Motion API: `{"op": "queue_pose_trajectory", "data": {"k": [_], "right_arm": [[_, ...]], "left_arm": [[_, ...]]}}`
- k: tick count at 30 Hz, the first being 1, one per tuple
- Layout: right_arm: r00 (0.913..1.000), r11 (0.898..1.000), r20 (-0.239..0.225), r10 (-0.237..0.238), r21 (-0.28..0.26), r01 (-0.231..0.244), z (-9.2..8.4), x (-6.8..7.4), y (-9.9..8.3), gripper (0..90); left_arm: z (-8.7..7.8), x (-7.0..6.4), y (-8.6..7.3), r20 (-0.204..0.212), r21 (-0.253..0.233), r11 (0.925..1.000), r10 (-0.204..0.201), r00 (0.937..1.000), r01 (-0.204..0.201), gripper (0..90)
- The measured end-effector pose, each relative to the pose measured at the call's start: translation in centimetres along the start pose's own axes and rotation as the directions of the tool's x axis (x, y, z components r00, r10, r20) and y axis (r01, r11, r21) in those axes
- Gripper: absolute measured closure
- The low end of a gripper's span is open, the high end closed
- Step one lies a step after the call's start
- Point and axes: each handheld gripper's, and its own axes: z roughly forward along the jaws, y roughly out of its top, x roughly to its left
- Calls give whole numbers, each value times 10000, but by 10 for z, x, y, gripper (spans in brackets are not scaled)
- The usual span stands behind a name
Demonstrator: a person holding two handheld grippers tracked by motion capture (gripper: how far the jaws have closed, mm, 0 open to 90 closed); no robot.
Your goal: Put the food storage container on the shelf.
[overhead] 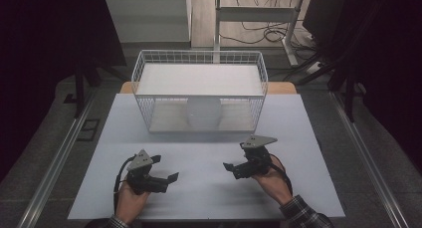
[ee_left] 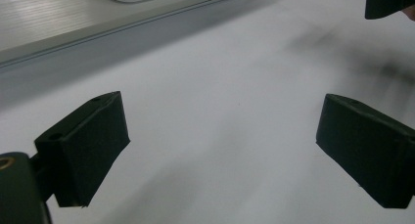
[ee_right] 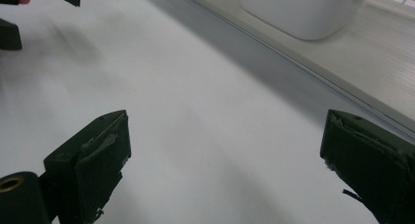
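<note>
Both hand-held grippers, left point(overhead: 158, 169) and right point(overhead: 241, 157), wide open, nothing held; white bowl point(overhead: 203, 113) in wire basket point(overhead: 141, 73) dead ahead, roughly midway between them.

Left hand-held gripper point(overhead: 165, 169): black body, grey three-cornered plate on top, black cable trailing at 7 o'clock. Right hand-held gripper point(overhead: 243, 157): same build. Jaw pads black, blocky; right's look frayed. Plaid sleeve point(overhead: 303, 214) on right forearm.
</note>
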Motion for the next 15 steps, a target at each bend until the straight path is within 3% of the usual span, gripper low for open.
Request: {"op": "queue_pose_trajectory", "data": {"k": [15], "right_arm": [[9993, 9998, 331, 162, -145, -157, -26, -1, -19, 40]], "left_arm": [[-25, -2, -10, -632, -82, 9999, 71, 9980, -76, 46]]}}
